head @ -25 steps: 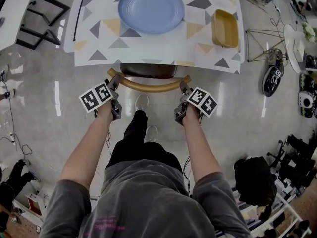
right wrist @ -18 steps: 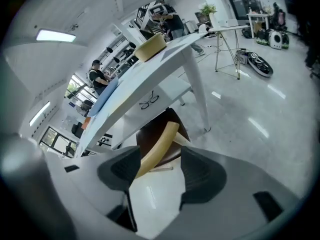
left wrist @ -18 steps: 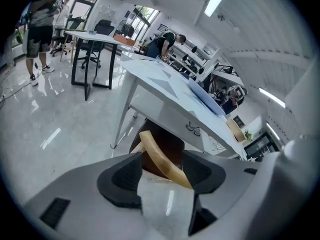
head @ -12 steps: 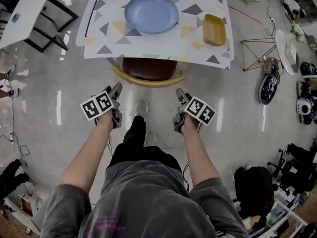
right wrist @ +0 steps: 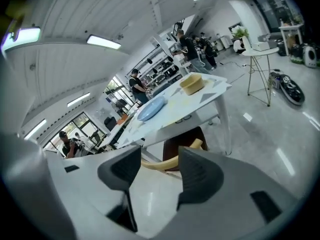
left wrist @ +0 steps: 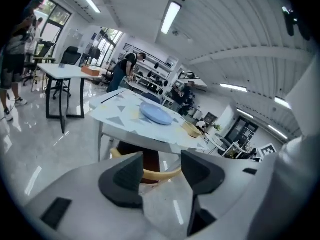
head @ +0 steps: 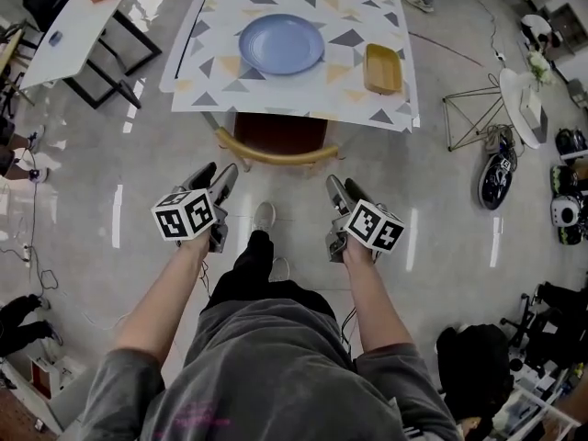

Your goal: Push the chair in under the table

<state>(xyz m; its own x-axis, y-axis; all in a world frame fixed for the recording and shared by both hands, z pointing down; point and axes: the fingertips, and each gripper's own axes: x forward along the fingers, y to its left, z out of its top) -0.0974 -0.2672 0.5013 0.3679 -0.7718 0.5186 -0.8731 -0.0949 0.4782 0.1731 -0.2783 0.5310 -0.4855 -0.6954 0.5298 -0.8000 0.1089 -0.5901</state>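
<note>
The chair, with a brown seat and a curved wooden backrest, stands with its seat under the front edge of the table, which has a triangle-patterned cloth. My left gripper hangs clear of the backrest's left end. Its jaws are closing with nothing between them. My right gripper stands open and empty, back from the backrest's right end. The left gripper view shows the chair beyond the left gripper. The right gripper view shows the chair beyond the right gripper.
A blue plate and a yellow dish lie on the table. A white side table stands at the far left. A wire stand and a round white table are to the right. My shoe is behind the chair.
Both grippers have left the ends of the backrest and drawn back and up. The chair stays with its seat under the table's edge, and the whole scene looks farther away.
</note>
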